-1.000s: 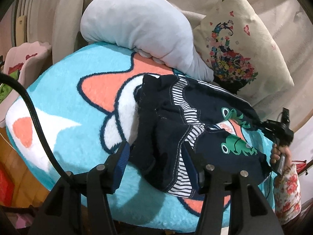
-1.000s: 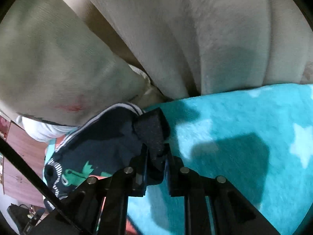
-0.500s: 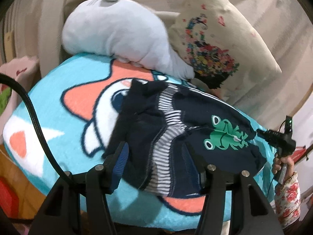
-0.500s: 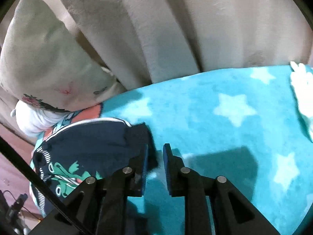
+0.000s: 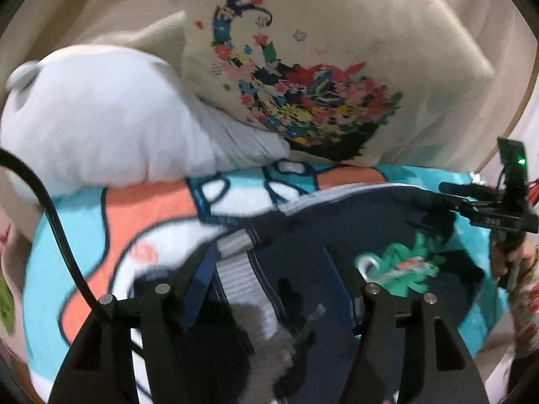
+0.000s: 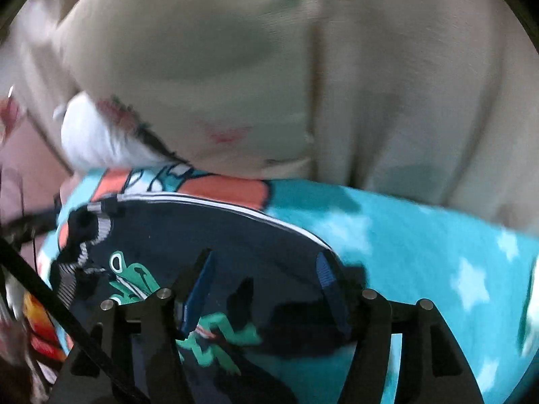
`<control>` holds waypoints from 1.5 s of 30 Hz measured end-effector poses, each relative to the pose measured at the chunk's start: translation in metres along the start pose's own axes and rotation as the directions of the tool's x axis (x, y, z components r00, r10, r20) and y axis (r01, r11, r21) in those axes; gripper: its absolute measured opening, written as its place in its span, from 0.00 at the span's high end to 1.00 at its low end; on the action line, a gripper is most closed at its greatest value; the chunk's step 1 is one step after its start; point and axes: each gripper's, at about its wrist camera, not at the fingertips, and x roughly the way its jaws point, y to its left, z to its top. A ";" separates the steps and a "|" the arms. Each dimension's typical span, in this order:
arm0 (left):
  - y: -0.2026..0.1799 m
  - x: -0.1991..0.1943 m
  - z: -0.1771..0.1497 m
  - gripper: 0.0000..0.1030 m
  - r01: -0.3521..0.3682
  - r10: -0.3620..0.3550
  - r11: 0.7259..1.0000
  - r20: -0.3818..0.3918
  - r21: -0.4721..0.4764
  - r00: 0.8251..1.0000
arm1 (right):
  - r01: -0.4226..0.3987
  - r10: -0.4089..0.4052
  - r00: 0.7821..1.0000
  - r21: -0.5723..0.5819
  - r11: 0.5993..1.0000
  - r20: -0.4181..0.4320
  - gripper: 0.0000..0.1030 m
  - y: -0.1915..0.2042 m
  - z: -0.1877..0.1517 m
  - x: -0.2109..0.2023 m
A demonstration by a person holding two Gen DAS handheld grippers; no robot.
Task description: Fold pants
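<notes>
A pair of small navy blue cotton pants [image 6: 209,235] with a green frog print and striped trim lies doubled over on a fluffy turquoise blanket [image 6: 421,245] patterned with white stars, flat enough that the fold looks set. The right gripper [image 6: 264,276], jaws just opened wide, hovers over the pants' hem end pinching nothing, likely releasing the laid-down layer. The left gripper [image 5: 273,269], jaws also just widening, straddles the striped waistband [image 5: 235,269]; the blur hides any contact.
</notes>
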 end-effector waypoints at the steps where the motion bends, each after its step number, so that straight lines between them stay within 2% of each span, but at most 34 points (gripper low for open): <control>1: 0.002 0.011 0.008 0.38 0.004 -0.004 1.000 -0.017 0.021 1.000 | 0.008 -0.008 1.000 -0.030 1.000 -0.009 0.36 0.004 0.005 0.007; 6: 0.008 0.060 0.024 0.38 0.048 -0.038 0.994 -0.110 0.098 0.993 | 0.021 -0.027 0.998 -0.103 0.994 -0.059 0.36 0.005 0.026 0.040; 10: 0.000 0.092 0.021 0.38 0.073 -0.038 0.981 -0.192 0.179 0.981 | -0.005 -0.008 0.993 -0.112 0.994 -0.116 0.36 -0.003 0.034 0.069; 11: -0.003 0.096 0.020 0.38 0.074 -0.032 0.978 -0.209 0.195 0.977 | -0.014 0.000 0.992 -0.111 0.994 -0.129 0.36 -0.004 0.034 0.075; 14: -0.008 0.112 0.014 0.38 0.011 0.053 0.971 -0.256 0.240 0.965 | -0.027 0.006 0.989 -0.139 0.990 -0.148 0.35 -0.001 0.033 0.089; 15: -0.009 0.110 0.015 0.44 0.013 0.046 0.973 -0.246 0.232 0.968 | -0.027 0.006 0.990 -0.154 0.988 -0.139 0.35 0.000 0.032 0.088; 16: -0.009 0.109 0.015 0.62 0.019 0.038 0.975 -0.246 0.223 0.969 | -0.030 0.008 0.990 -0.157 0.987 -0.140 0.36 0.002 0.032 0.088; 17: -0.008 0.107 0.016 0.71 0.023 0.029 0.978 -0.246 0.206 0.969 | -0.042 0.021 0.990 -0.147 0.988 -0.143 0.49 0.002 0.032 0.087; 18: -0.007 0.104 0.016 0.83 0.022 0.025 0.981 -0.241 0.191 0.970 | -0.079 0.060 0.987 -0.124 0.989 -0.152 0.76 0.000 0.033 0.086; 19: -0.007 0.102 0.016 0.88 0.019 0.024 0.983 -0.233 0.183 0.972 | -0.113 0.095 0.982 -0.103 0.988 -0.163 0.86 -0.001 0.034 0.084; 21: -0.008 0.094 0.016 0.89 0.005 0.032 0.984 -0.209 0.176 0.977 | -0.124 0.109 0.982 -0.089 0.988 -0.156 0.92 0.000 0.033 0.077; 25: -0.015 0.070 0.013 0.91 -0.009 0.034 0.986 -0.151 0.164 0.988 | -0.106 0.094 0.988 -0.097 0.990 -0.121 0.95 0.009 0.025 0.057; 29: -0.027 0.025 0.005 0.92 -0.020 0.033 0.985 -0.073 0.170 0.997 | -0.090 0.085 0.995 -0.095 0.991 -0.057 0.95 0.017 0.016 0.024; 35: -0.039 -0.045 -0.029 0.92 -0.050 0.044 0.981 0.034 0.186 0.998 | -0.103 0.107 0.993 -0.091 0.991 0.041 0.95 0.043 -0.008 -0.030; 41: -0.050 -0.083 -0.089 0.92 -0.002 -0.012 0.986 0.081 0.166 0.997 | -0.144 0.150 0.987 -0.100 0.984 0.060 0.95 0.066 -0.066 -0.069; 45: -0.047 -0.082 -0.124 0.92 0.022 -0.031 0.993 0.073 0.118 0.997 | -0.196 0.198 0.980 -0.073 0.978 0.021 0.95 0.079 -0.114 -0.067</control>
